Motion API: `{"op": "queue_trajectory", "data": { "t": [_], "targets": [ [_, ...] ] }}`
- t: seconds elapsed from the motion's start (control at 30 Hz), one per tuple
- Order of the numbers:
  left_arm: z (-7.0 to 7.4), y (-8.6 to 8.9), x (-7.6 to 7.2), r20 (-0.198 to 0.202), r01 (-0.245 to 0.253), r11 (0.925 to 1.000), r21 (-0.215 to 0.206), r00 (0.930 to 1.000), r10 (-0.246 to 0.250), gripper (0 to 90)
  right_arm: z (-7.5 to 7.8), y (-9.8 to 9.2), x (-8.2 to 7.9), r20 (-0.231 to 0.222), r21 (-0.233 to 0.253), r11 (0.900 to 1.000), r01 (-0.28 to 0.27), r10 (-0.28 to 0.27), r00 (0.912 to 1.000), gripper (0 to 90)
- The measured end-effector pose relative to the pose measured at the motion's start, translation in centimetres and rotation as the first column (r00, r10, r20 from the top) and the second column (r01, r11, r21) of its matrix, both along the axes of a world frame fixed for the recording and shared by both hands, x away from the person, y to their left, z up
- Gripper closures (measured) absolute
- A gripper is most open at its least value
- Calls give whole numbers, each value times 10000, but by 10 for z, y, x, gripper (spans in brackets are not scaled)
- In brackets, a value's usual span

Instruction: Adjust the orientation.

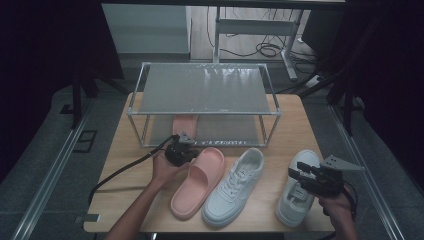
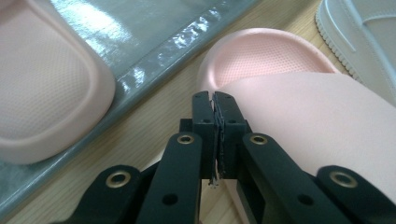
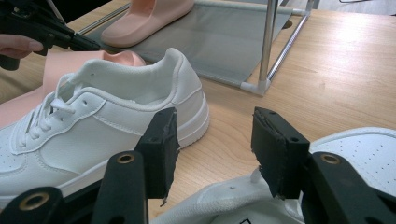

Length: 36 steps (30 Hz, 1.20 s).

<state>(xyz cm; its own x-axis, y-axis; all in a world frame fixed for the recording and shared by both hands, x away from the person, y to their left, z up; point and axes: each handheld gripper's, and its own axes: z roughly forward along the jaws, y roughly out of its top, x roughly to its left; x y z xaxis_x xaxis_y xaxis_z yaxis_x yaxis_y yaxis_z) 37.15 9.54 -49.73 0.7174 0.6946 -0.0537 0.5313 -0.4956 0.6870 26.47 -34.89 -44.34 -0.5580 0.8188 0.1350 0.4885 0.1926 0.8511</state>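
On the wooden table (image 1: 295, 120), the left gripper (image 1: 181, 150) sits with its jaws pressed together, empty, at the heel edge of the pink slide sandal (image 1: 197, 182) lying before the metal shoe rack (image 1: 205, 90), whose lower shelf holds a second pink slide (image 1: 184, 124). Just right lies a white sneaker (image 1: 235, 185). Farther right, the right gripper (image 1: 303, 176) hovers with jaws wide above the other white sneaker (image 1: 295, 197).

Dim, perhaps slightly soft; dark surroundings

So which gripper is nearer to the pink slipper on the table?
Left. The left gripper is at the pink slipper, fingers closed by its strap. The right gripper hovers over a white sneaker, farther away.
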Motion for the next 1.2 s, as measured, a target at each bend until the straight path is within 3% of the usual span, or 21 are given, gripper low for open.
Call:
{"op": "queue_trajectory", "data": {
  "t": [0.17,0.4,0.47,0.63,0.83,1.2],
  "targets": [
    [6,22,-12,116,-341,9989,-337,9993,345,882,0,-1,-1,9,14,10000,54,-54,10000,510],
    [13,45,-39,221,-562,9961,-675,9981,579,875,1,-1,-1,1,-21,10000,46,-46,10000,510],
    [16,50,-54,280,-545,9946,-888,9980,572,873,1,0,-1,-6,-27,10000,45,-45,10000,510],
    [21,52,-76,371,-390,9924,-1165,9984,436,869,0,1,-1,-7,-34,10000,35,-35,10000,510],
    [17,45,-98,248,-84,9931,-1173,9996,114,866,0,0,-1,8,-20,10000,72,-72,10000,510],
    [12,35,-109,33,92,9919,-1267,10000,-89,823,1,0,-2,7,-25,10000,67,-67,10000,511]
  ]
}}
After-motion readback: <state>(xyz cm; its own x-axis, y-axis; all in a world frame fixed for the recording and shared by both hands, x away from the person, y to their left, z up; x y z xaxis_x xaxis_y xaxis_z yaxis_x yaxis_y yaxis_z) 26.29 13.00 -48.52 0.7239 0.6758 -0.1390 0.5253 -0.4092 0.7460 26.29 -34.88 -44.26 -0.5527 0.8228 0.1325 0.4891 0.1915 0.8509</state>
